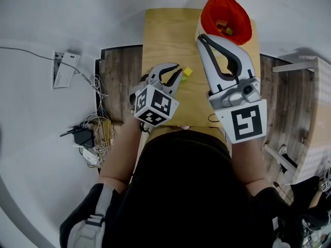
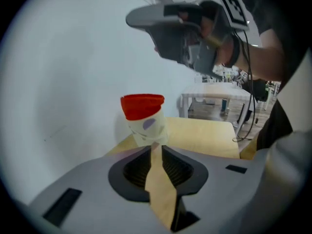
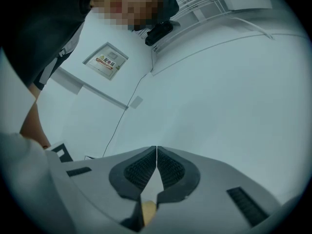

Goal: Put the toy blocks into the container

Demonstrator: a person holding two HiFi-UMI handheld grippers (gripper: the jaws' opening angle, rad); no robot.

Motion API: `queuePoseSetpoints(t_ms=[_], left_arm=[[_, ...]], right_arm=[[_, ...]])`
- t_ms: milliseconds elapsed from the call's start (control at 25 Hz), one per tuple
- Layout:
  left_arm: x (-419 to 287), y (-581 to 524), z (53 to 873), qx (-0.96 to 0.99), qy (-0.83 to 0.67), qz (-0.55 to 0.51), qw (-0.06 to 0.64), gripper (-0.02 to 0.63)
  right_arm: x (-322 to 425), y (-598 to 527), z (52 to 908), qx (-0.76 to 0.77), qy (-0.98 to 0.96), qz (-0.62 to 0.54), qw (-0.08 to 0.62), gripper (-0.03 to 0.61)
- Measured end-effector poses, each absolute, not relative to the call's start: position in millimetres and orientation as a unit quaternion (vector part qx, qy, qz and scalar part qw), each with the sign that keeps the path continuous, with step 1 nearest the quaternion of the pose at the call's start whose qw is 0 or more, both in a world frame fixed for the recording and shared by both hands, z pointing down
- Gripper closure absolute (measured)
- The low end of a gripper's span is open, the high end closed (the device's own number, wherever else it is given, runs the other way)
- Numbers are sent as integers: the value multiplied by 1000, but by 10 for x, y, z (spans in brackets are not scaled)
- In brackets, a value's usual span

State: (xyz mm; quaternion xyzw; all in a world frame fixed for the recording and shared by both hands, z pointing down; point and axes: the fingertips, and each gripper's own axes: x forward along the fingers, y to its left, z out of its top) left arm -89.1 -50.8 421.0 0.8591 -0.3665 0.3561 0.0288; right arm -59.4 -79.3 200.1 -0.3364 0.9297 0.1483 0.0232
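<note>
Left gripper [image 1: 179,77] is held slightly parted, empty, beside a small yellow toy block [image 1: 187,72] on the wooden worktop [image 1: 163,37]; right gripper [image 1: 200,37] is seen closed, empty, near the red-lined white container [image 1: 208,10].

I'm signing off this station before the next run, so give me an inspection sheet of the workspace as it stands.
Surface: wooden table, only the job's things on it.
Job's things: red-topped container at the table's far right, blocks inside; yellow block on the table by the left jaws.
Clutter: nothing seen on the table; printed card on the floor.
Grippers: left gripper jaws slightly apart, nothing between; right gripper beside the container, jaws together, empty.
Cables: wire tangle and adapter on the floor, left of the table.
Surroundings: white floor, wood-plank strip beside the table.
</note>
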Motion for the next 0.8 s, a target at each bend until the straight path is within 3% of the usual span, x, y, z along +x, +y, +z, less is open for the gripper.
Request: queuePoseSetpoints(t_ms=[120,440,800], left_arm=[[-841,-332,4683,855,-320,403,71,466],[-918,-97,5468,826,-278,468,148,407],[-939,62,5917,805,-247,504,192,405]], right_arm=[[-586,-809,2003,-336,930,147,25,548],[-584,-841,2067,-332,931,151,15,548],[-613,-865,2116,-323,934,152,10,548]])
